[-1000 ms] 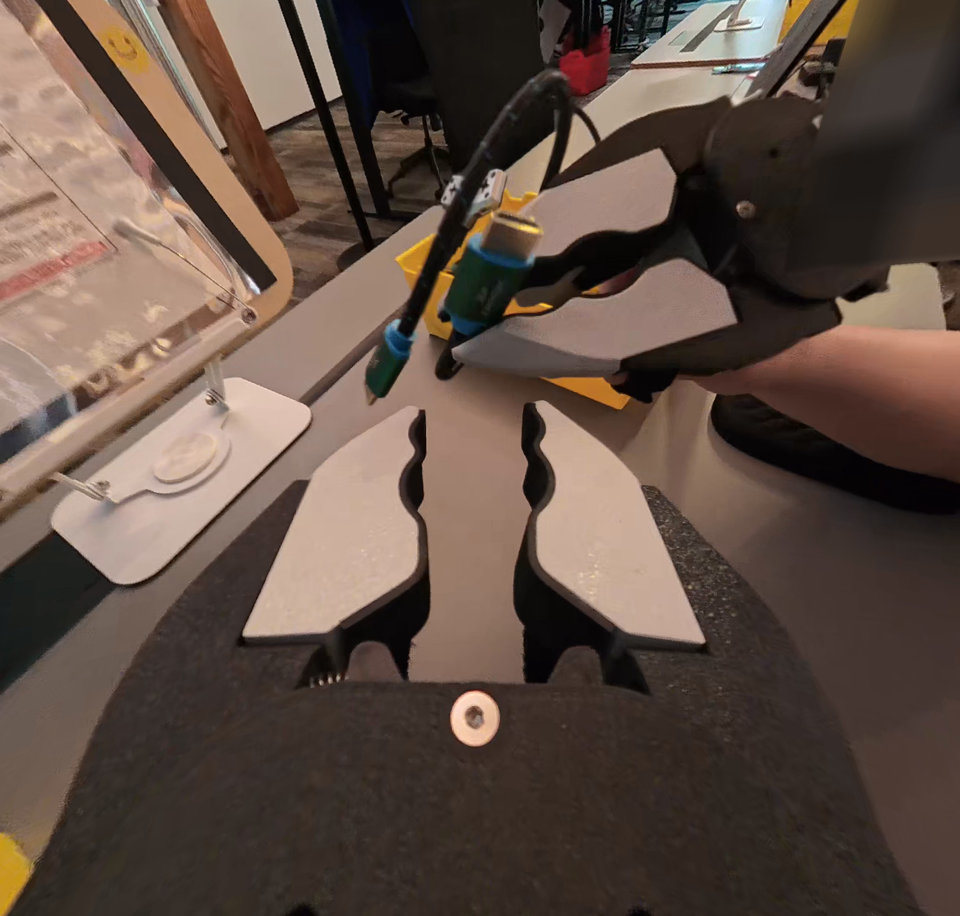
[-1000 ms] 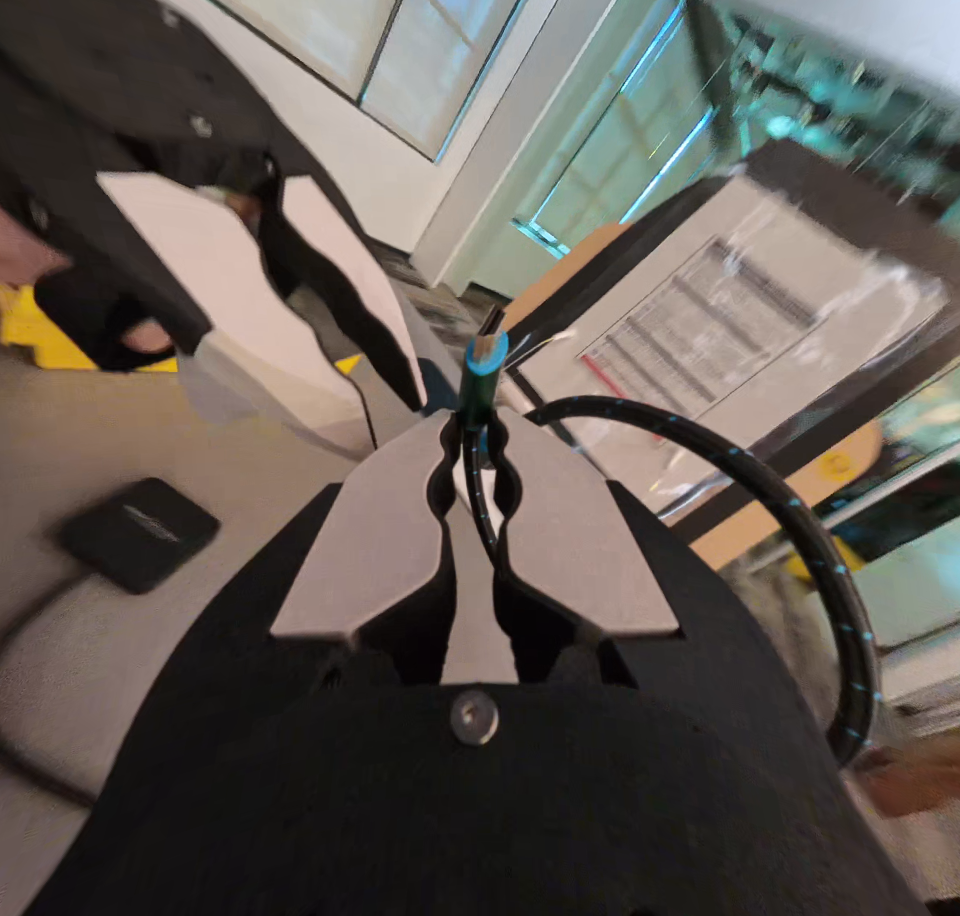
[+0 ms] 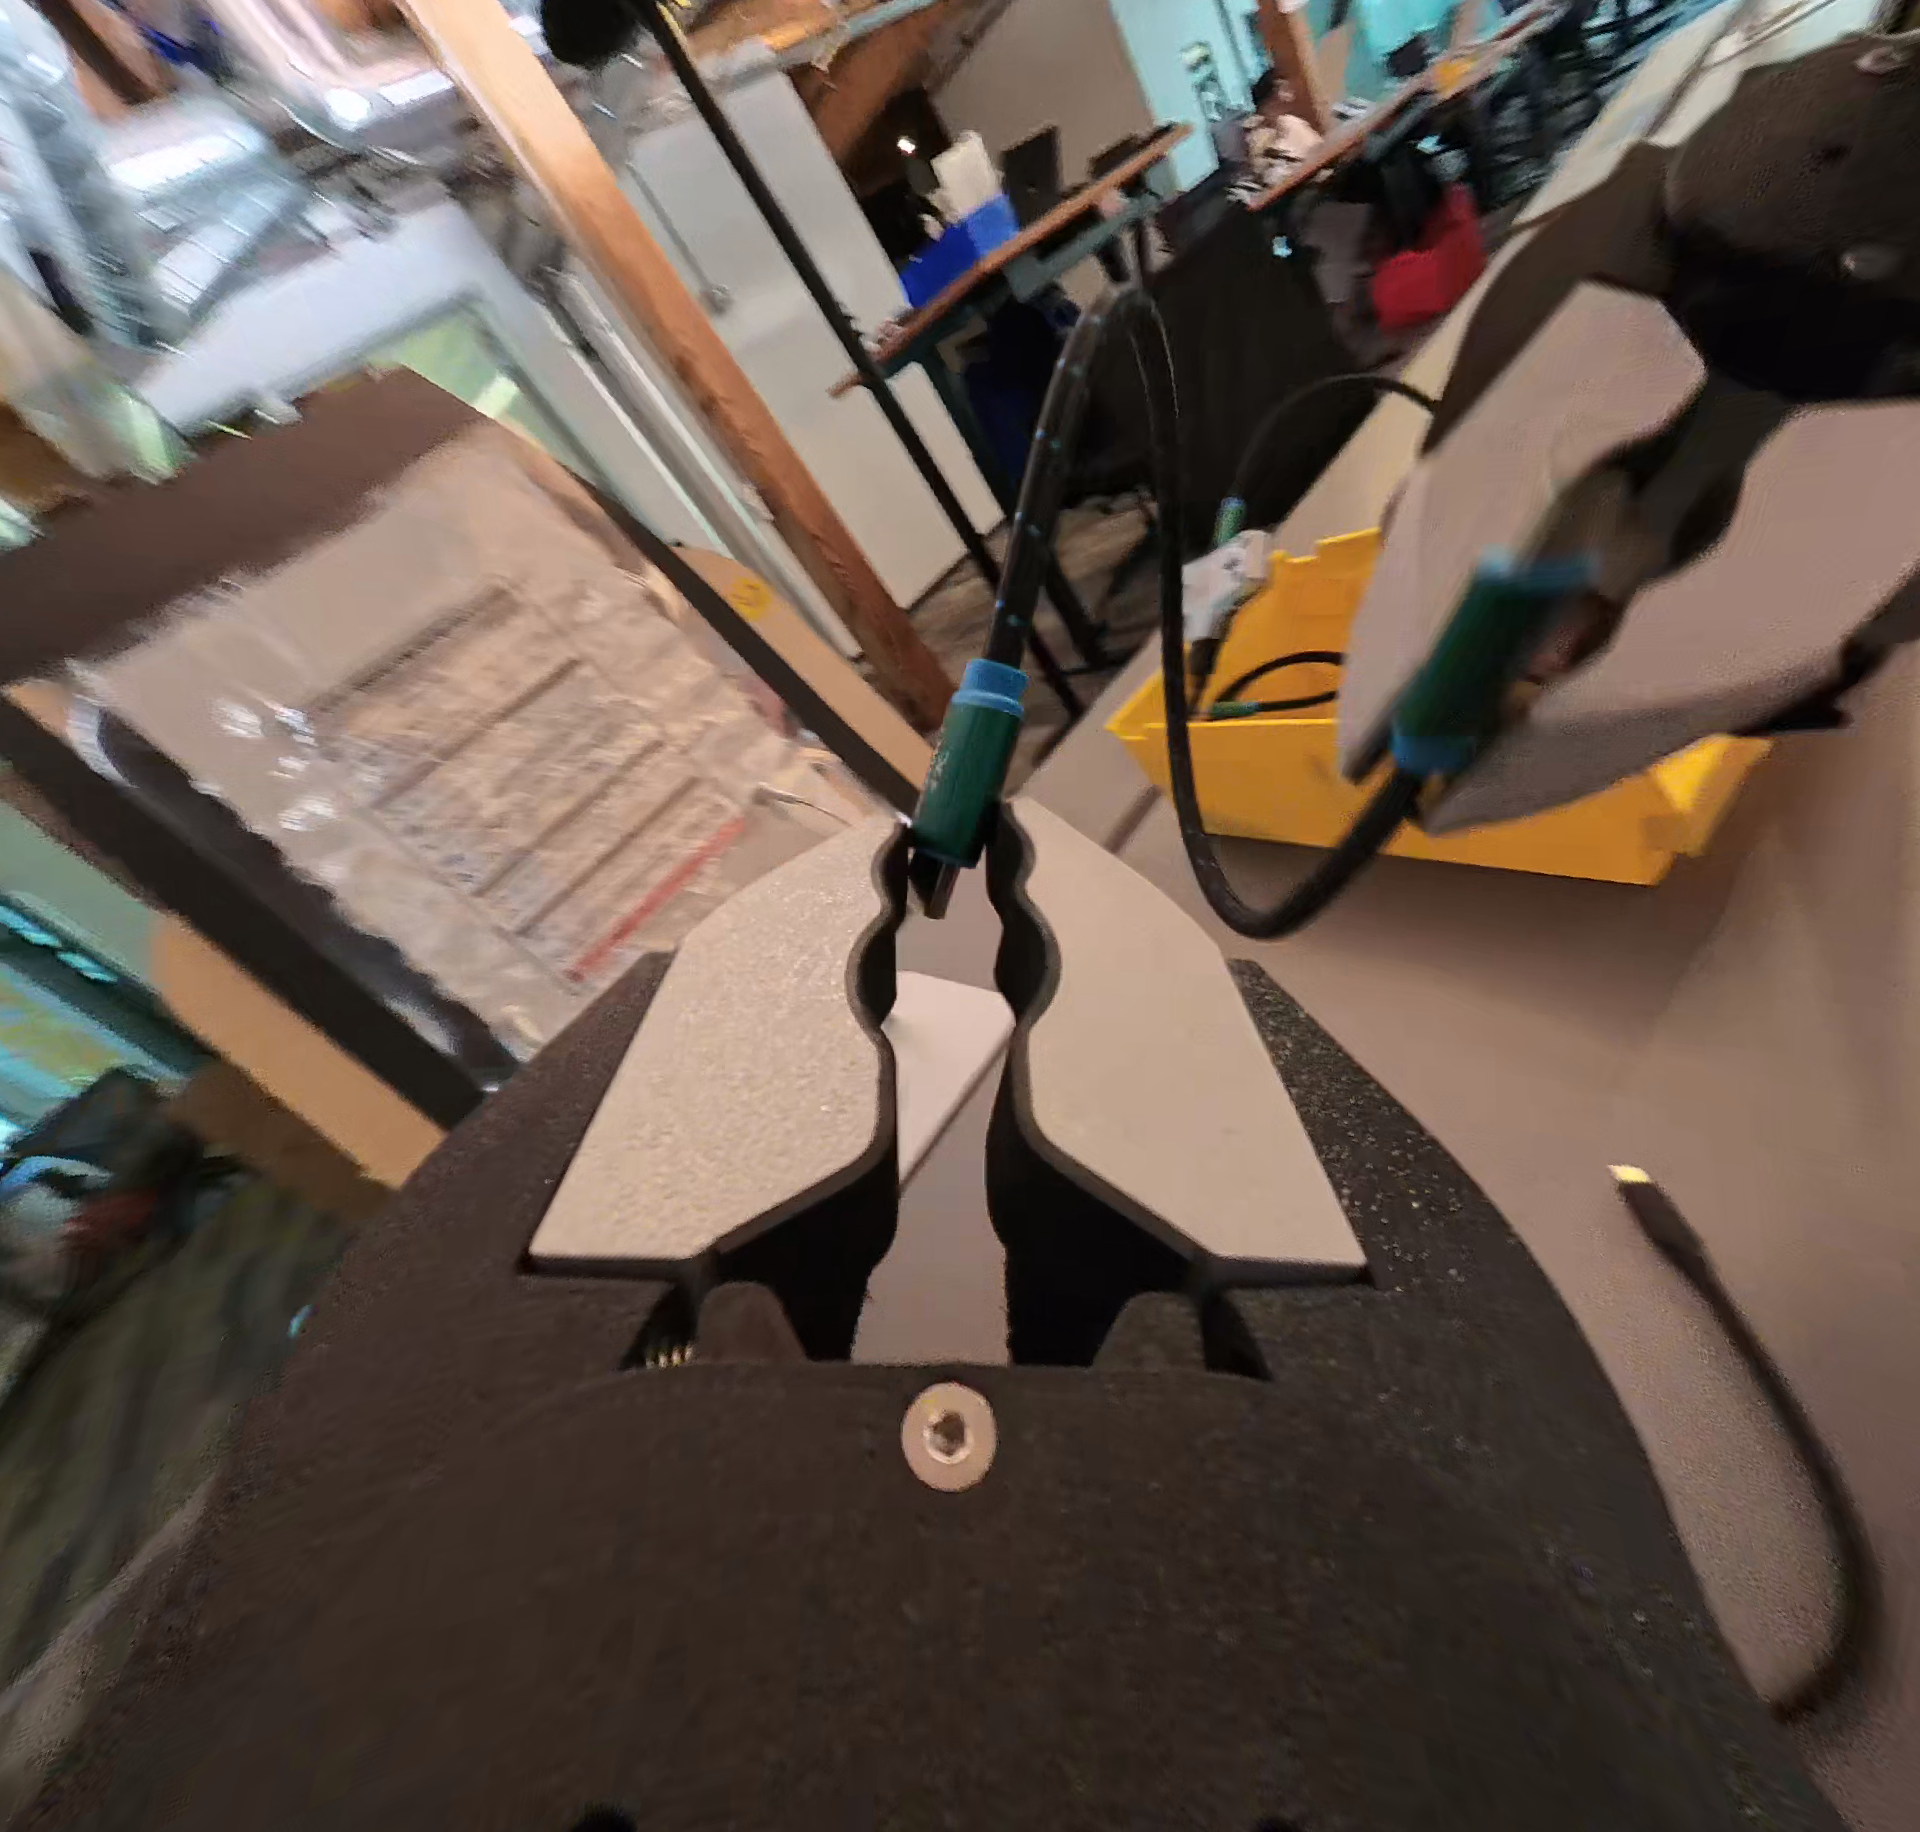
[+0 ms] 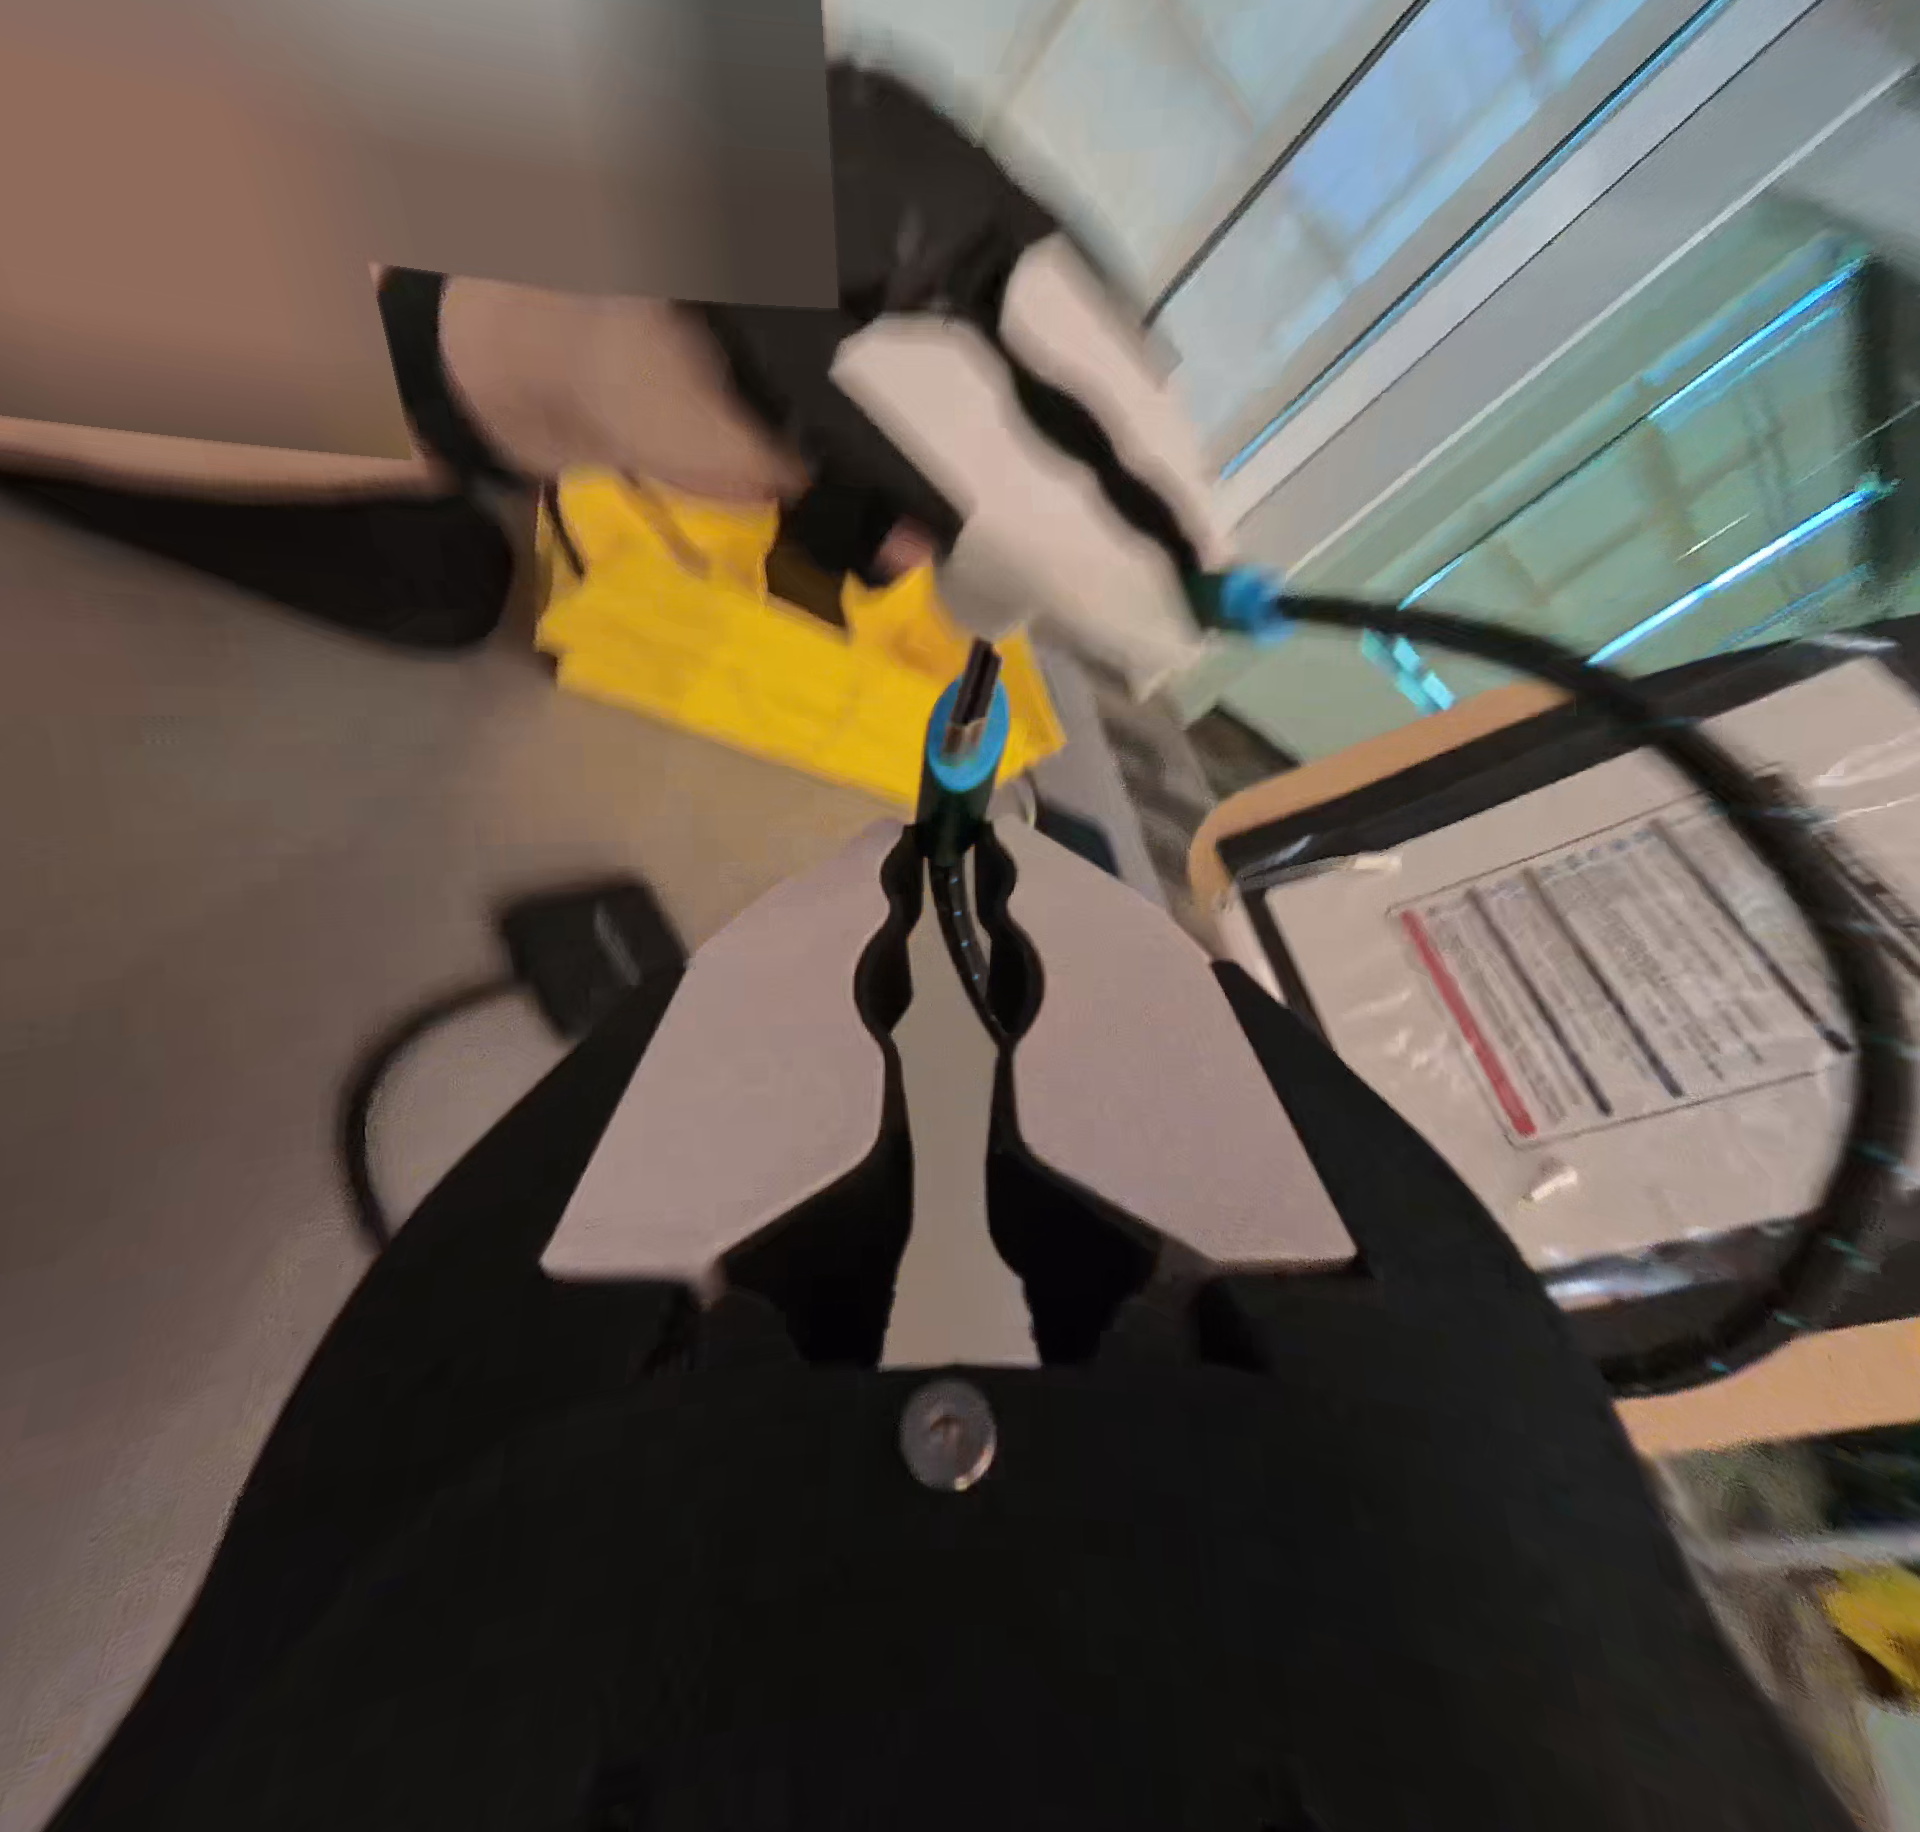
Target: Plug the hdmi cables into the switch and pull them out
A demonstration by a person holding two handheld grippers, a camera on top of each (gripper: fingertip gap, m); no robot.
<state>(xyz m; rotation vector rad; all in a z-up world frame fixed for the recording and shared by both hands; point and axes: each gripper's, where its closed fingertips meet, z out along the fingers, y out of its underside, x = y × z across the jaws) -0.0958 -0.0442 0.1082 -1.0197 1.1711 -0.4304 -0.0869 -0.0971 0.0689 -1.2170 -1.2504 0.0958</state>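
Left wrist view, left gripper [image 3: 945, 847]: narrowed onto the green connector [image 3: 961, 769] at one end of the black braided HDMI cable [image 3: 1184, 743], pinching its lower end at the fingertips.
Left wrist view, right gripper [image 3: 1621, 639]: seen at upper right, closed on the cable's other green plug [image 3: 1455, 665]; the cable sags in a loop between the two.
Left wrist view, table [image 3: 1507, 1034]: a yellow bin [image 3: 1299, 785] holds more cables; a loose thin black lead [image 3: 1766, 1387] lies at right.
Right wrist view, right gripper [image 4: 951, 847]: clamped on the plug [image 4: 961, 764], metal tip forward and bare.
Right wrist view, switch [image 4: 587, 935]: small black box on the table, blurred, well apart from the plug.
Progress: neither end is plugged in; by my reading the task is at its start, with insertion and pulling out left.
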